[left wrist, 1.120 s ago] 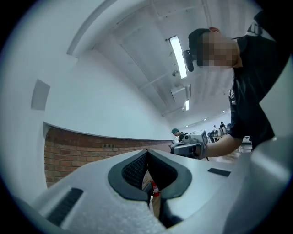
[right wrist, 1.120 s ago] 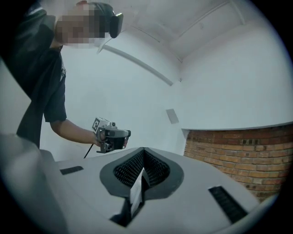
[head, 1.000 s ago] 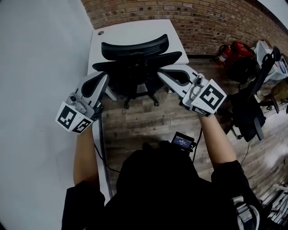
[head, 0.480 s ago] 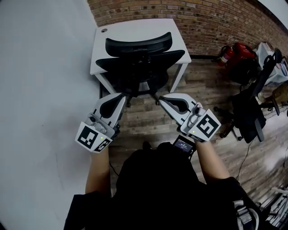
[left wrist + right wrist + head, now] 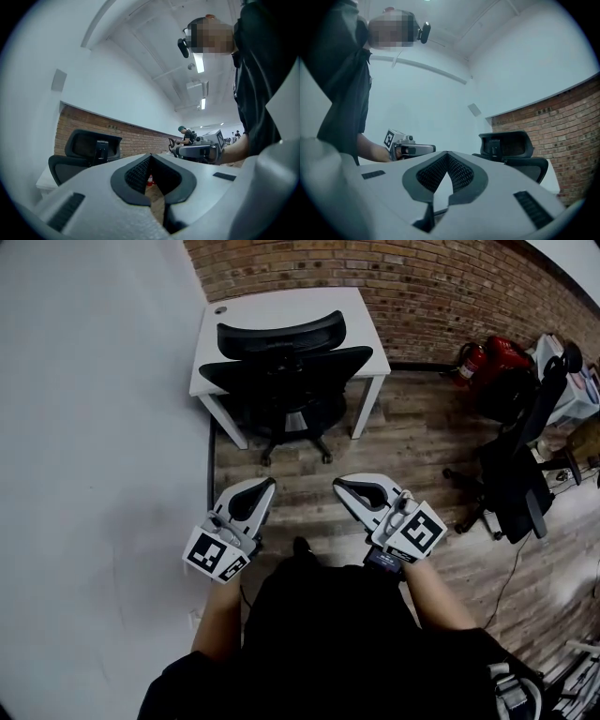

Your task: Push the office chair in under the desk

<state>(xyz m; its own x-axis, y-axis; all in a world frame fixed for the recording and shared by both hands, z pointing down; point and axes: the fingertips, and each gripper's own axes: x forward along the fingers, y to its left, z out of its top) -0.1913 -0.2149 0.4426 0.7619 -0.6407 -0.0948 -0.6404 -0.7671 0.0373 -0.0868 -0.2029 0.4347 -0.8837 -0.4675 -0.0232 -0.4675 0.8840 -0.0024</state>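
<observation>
The black office chair [image 5: 281, 371] stands pushed in under the small white desk [image 5: 361, 320] against the brick wall, its backrest and headrest facing me. Both grippers hang well back from it over the wooden floor, close to my body. My left gripper [image 5: 267, 486] is shut and holds nothing. My right gripper [image 5: 340, 485] is shut and empty too. The chair [image 5: 86, 152] shows at the left in the left gripper view, and the chair [image 5: 513, 154] at the right in the right gripper view. Each gripper view also catches the other gripper held level beside it.
A white wall [image 5: 94, 427] runs along the left. Another black office chair [image 5: 520, 474] stands at the right, with red bags [image 5: 492, 352] by the brick wall [image 5: 441, 287]. Wood-plank floor [image 5: 412, 427] lies between me and the desk.
Both grippers have drawn back from the chair's backrest toward my body and sunk lower. The view has backed away too; the chair stays under the desk.
</observation>
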